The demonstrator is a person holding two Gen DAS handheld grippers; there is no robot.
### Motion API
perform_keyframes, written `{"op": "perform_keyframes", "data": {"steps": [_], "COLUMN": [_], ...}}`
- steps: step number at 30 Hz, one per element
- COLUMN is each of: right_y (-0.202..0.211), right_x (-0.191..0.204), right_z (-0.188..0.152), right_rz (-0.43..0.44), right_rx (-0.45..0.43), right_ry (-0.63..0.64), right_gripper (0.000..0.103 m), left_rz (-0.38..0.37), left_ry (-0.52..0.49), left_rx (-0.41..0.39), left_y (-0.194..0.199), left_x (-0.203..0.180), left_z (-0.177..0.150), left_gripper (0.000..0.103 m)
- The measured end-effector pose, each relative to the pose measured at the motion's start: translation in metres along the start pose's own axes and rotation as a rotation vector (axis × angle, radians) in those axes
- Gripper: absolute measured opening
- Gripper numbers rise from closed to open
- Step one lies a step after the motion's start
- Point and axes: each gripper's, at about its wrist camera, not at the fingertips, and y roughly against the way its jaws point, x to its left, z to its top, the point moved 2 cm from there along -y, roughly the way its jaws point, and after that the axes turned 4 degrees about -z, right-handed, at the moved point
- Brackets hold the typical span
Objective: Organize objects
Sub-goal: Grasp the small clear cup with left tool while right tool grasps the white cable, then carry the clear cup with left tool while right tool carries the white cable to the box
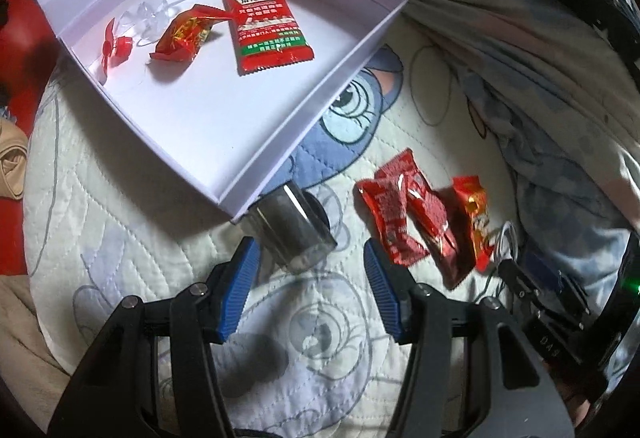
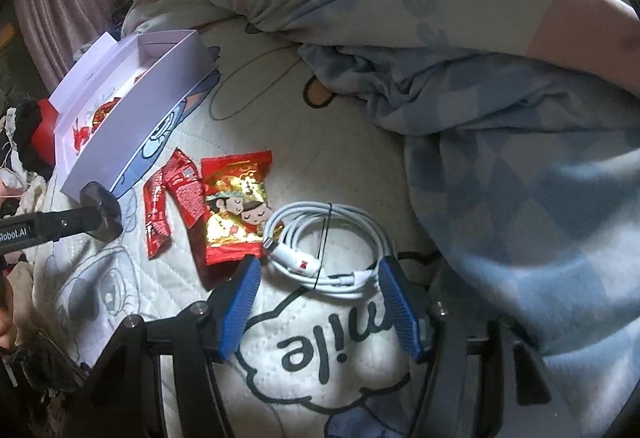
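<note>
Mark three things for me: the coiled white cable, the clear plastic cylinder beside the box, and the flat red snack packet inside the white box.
coiled white cable (image 2: 332, 238): right wrist view, on the bundled loops.
clear plastic cylinder (image 1: 290, 228): left wrist view, on its side wall.
flat red snack packet (image 1: 266, 26): left wrist view, on its printed face.

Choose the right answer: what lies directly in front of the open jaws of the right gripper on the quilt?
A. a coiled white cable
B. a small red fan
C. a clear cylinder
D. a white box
A: in the right wrist view the coiled white cable lies on the quilt just ahead of the right gripper, whose jaws stand open with nothing pressed between them.
</note>
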Motion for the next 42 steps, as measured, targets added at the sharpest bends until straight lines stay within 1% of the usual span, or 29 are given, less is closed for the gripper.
{"op": "perform_keyframes", "data": {"steps": [3, 4, 8, 11, 14, 15, 17, 19, 20, 21, 22, 23, 24, 26, 31, 34, 39, 42], "right_y": [-0.005, -0.006, -0.014, -0.017, -0.022, -0.023, -0.025, -0.025, -0.026, -0.026, -0.027, -0.03, -0.03, -0.028, -0.017, -0.009, 0.008, 0.015], "right_x": [0.002, 0.003, 0.003, 0.004, 0.003, 0.003, 0.001, 0.001, 0.001, 0.002, 0.004, 0.006, 0.007, 0.009, 0.008, 0.012, 0.025, 0.03], "right_z": [0.002, 0.003, 0.006, 0.006, 0.006, 0.006, 0.007, 0.007, 0.007, 0.007, 0.007, 0.007, 0.006, 0.004, -0.004, -0.012, -0.031, -0.041], "right_rz": [-0.014, -0.016, -0.03, -0.04, -0.044, -0.043, -0.035, -0.031, -0.03, -0.021, 0.009, 0.016, 0.001, 0.0, 0.048, 0.071, 0.106, 0.12], "right_rx": [0.003, 0.002, 0.008, 0.008, 0.019, 0.021, 0.026, 0.026, 0.028, 0.028, 0.036, 0.063, 0.076, 0.071, 0.087, 0.096, 0.111, 0.119], "right_ry": [0.011, 0.015, 0.016, 0.021, 0.029, 0.025, 0.008, 0.001, 0.004, 0.012, 0.018, 0.016, -0.005, 0.003, -0.026, -0.015, 0.028, 0.035], "right_gripper": [0.063, 0.063, 0.065, 0.067, 0.068, 0.069, 0.069, 0.069, 0.069, 0.063, 0.039, 0.029, 0.03, 0.029, 0.028, 0.028, 0.028, 0.028], "left_rz": [0.014, 0.031, 0.058, 0.05, 0.041, 0.04, 0.034, 0.019, 0.018, 0.023, 0.026, 0.025, 0.02, 0.008, -0.013, -0.024, -0.031, -0.025], "left_ry": [-0.004, 0.012, 0.023, 0.046, 0.063, 0.065, 0.066, 0.051, 0.037, 0.017, 0.002, -0.006, -0.009, -0.002, -0.002, -0.014, -0.036, -0.057], "left_rx": [0.001, 0.023, 0.043, 0.06, 0.044, 0.04, 0.041, 0.032, 0.032, 0.033, 0.034, 0.035, 0.037, 0.045, 0.06, 0.076, 0.106, 0.122], "left_y": [-0.003, -0.005, -0.014, -0.017, -0.016, -0.016, -0.016, -0.015, -0.014, -0.014, -0.013, -0.013, -0.012, -0.011, -0.008, -0.003, 0.007, 0.01], "left_x": [-0.002, -0.003, -0.001, 0.004, 0.009, 0.01, 0.012, 0.01, 0.009, 0.006, 0.005, 0.004, 0.004, 0.006, 0.014, 0.008, 0.01, 0.007], "left_z": [0.004, 0.004, 0.007, 0.007, 0.009, 0.009, 0.009, 0.008, 0.007, 0.007, 0.006, 0.005, 0.005, 0.006, 0.004, -0.006, -0.014, -0.022], "left_gripper": [0.053, 0.053, 0.053, 0.053, 0.052, 0.048, 0.048, 0.042, 0.04, 0.038, 0.037, 0.036, 0.036, 0.035, 0.035, 0.035, 0.035, 0.035]}}
